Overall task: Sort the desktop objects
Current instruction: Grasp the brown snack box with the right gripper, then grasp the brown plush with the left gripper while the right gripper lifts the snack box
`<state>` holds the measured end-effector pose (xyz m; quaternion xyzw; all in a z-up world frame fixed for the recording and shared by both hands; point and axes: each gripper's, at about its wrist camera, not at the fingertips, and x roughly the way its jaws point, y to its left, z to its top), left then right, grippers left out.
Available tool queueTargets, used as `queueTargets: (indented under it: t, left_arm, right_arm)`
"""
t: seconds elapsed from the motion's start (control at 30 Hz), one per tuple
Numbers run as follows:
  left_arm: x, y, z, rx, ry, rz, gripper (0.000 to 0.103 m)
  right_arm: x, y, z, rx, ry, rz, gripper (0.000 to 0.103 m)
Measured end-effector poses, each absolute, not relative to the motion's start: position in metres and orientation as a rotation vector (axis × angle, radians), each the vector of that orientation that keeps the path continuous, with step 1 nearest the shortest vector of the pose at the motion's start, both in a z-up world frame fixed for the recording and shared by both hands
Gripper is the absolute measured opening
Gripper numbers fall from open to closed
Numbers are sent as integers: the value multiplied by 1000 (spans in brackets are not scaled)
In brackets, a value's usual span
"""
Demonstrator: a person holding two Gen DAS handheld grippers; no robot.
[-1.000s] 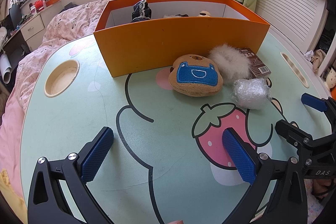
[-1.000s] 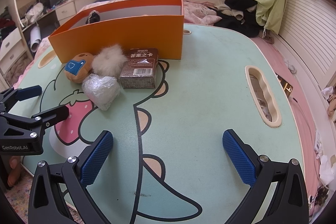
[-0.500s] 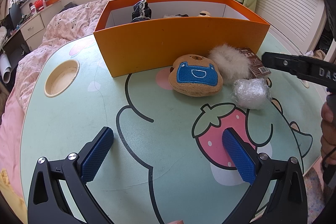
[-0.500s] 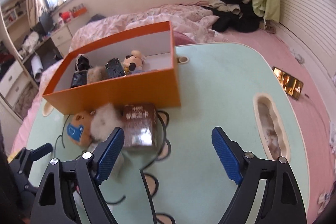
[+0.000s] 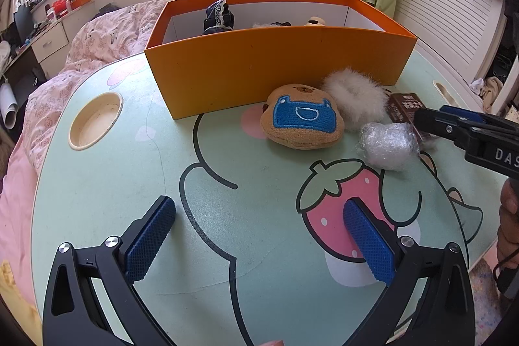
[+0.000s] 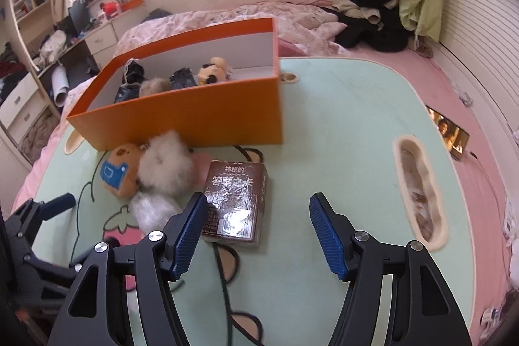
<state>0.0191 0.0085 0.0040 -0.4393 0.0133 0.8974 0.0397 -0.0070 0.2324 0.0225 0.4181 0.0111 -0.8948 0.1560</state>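
Note:
An orange box with several items inside stands at the back of the cartoon-print table. In front of it lie a brown plush with a blue patch, a white fluffy ball, a ball of clear wrap and a brown card box. My right gripper hovers over the card box, jaws closing, pads not pressing on it. My left gripper is open over the strawberry print, holding nothing.
A round cup hollow sits at the table's left, an oblong slot at its right. A phone lies on the pink bedding beyond the right edge. A person's hand holds the right gripper at the table's right edge.
The right gripper has risen and swung in from the table's right front to over the brown card box, and its jaws have narrowed. The left gripper has stayed put.

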Motion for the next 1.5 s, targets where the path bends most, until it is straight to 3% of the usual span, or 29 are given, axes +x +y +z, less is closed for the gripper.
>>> queueTargets:
  t: [0.17, 0.3, 0.4, 0.47, 0.53, 0.57, 0.87, 1.03, 1.23, 1.4, 1.5]
  left_arm:
    - [19, 8, 4, -1346, 42, 2751, 103]
    - [19, 8, 4, -1346, 41, 2750, 103]
    - [19, 8, 4, -1346, 41, 2750, 103]
    - [19, 9, 4, -1345, 46, 2752, 103]
    - [19, 9, 4, -1346, 43, 2751, 103]
    - [19, 9, 4, -1346, 41, 2751, 103]
    - [18, 10, 5, -1349, 44, 2749, 103]
    - [14, 8, 6, -1358, 31, 2741, 103]
    - [1, -4, 25, -1284, -109, 2736, 103]
    - [-21, 6, 33, -1257, -67, 2715, 102]
    - [-35, 13, 30, -1280, -35, 2695, 86]
  right_arm:
    - [7, 245, 28, 1130, 8, -2608, 66]
    - [2, 237, 29, 1108, -7, -2623, 77]
    - [-3, 223, 14, 1168, 61, -2603, 77]
    - [2, 212, 5, 1143, 201, -2636, 78]
    - [4, 209, 3, 1129, 220, -2615, 66]
    - [4, 210, 2, 1126, 218, -2619, 65]
    - [3, 240, -5, 1104, 38, -2658, 65]
    - [4, 237, -2, 1106, 60, -2665, 65]
    - [4, 237, -2, 1105, 59, -2664, 65]
    - [4, 237, -1, 1105, 56, -2663, 65]
    - [7, 234, -1, 1104, 55, -2663, 65]
